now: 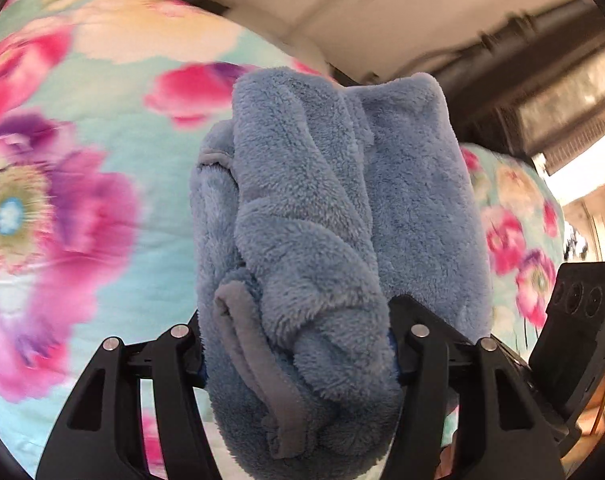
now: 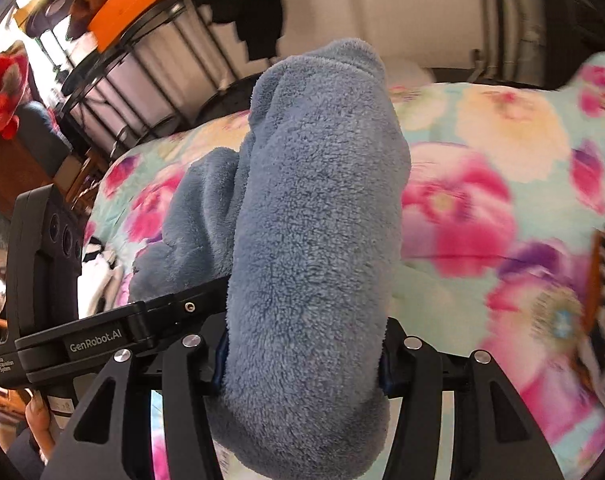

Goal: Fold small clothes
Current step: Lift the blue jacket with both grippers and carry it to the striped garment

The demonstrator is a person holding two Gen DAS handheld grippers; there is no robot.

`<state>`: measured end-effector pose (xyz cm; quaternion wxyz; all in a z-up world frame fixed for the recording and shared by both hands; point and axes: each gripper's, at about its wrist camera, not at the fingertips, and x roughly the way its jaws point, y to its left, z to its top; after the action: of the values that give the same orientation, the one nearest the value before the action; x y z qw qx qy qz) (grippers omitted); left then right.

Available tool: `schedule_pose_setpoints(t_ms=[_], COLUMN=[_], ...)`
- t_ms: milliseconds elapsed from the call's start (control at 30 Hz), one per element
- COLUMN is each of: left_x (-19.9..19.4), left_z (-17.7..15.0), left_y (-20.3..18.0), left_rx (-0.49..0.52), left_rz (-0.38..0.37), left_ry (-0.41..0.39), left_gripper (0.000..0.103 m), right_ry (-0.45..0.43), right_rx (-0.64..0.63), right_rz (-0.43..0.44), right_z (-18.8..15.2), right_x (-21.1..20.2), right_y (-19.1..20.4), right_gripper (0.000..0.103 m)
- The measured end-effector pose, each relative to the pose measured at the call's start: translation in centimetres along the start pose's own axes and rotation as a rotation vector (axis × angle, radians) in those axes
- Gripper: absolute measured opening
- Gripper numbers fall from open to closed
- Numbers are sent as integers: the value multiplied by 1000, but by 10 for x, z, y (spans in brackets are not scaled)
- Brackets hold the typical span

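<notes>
Fleece garment (image 1: 322,220) bunched between both grippers' fingers (image 1: 414,340), left (image 1: 296,356) and right (image 2: 302,354) clamped on it.

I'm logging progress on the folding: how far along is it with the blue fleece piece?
Done: the blue fleece garment is already bunched into several layers, grey trim showing. In hand: the left gripper and the right gripper are both clamped on it, holding it above the floral bedspread. Left: laying it down flat and neat; no finished fold or folded pile is visible in either view.
</notes>
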<state>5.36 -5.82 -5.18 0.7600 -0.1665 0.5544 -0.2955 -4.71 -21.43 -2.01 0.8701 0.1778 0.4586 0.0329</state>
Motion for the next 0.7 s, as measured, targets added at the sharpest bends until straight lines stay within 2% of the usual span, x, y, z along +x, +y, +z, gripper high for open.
schedule_pose_setpoints(t_ms=[200,400,700], left_x=[18,38,65], left_z=[-15,-20,-23], left_y=[-77,-150,-259], left_rx=[134,210,400], left_rz=[-49,-104,-105], left_ry=[12,31,40], left_gripper=[57,58,58], right_ry=[-105,-218,-355], right_rx=[77,148,332], right_rz=[-49,-102,-84], right_z=[-17,-18,-19], right_x=[-61,-119,-183], right_y=[-57,-119,-213], right_gripper=[54,54,54])
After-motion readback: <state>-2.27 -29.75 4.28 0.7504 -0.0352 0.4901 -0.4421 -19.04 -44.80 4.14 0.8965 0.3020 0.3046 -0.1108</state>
